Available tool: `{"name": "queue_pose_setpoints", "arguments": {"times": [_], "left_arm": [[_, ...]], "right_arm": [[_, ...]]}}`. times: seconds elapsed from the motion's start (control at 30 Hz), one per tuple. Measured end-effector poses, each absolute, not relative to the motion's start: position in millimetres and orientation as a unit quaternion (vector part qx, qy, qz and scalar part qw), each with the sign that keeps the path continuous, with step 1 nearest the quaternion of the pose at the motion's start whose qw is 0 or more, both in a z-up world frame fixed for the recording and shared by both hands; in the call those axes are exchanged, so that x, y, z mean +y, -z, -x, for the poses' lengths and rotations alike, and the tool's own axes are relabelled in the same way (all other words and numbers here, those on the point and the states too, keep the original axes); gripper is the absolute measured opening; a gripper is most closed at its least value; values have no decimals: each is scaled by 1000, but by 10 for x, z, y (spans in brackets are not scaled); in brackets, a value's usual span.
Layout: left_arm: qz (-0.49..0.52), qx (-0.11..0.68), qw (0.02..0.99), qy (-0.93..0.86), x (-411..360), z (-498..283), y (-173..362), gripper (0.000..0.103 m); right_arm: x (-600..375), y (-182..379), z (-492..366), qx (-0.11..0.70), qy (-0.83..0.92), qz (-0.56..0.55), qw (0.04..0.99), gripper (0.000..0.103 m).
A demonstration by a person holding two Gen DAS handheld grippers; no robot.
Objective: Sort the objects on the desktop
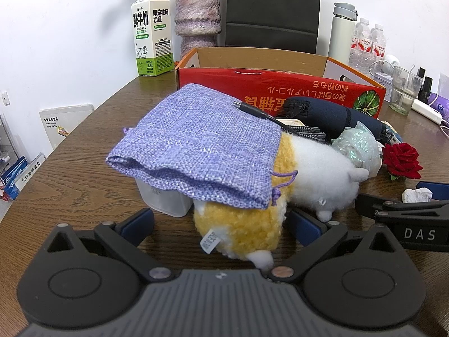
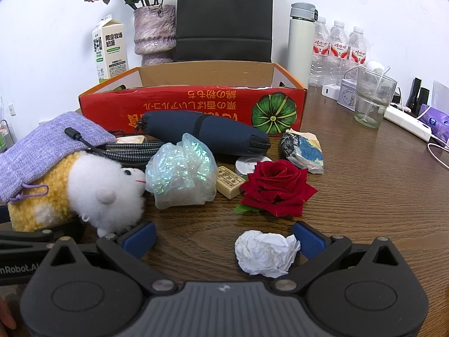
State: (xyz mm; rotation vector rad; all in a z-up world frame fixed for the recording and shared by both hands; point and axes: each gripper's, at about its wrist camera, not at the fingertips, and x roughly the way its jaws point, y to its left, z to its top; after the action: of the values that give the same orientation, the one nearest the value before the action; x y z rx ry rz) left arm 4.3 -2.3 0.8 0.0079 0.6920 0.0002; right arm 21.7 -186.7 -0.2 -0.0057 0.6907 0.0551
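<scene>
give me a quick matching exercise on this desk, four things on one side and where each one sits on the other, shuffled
Things:
1. purple pouch
2. crumpled tissue
3. red rose
4. milk carton

Places:
A. between the right gripper's open jaws
B. draped over the plush toy
C. left of the vase, by the wall
D. just beyond the tissue

Pairs: 1-B, 2-A, 3-D, 4-C
</scene>
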Motion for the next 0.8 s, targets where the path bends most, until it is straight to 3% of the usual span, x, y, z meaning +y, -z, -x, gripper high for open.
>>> {"name": "queue_pose_setpoints", "arguments": {"times": [0.8], "left_arm": [[-4,339,941,0,-51,-49,-13,103]], "right_arm": [[-1865,2,-219,339,-27,3,941,103]]}}
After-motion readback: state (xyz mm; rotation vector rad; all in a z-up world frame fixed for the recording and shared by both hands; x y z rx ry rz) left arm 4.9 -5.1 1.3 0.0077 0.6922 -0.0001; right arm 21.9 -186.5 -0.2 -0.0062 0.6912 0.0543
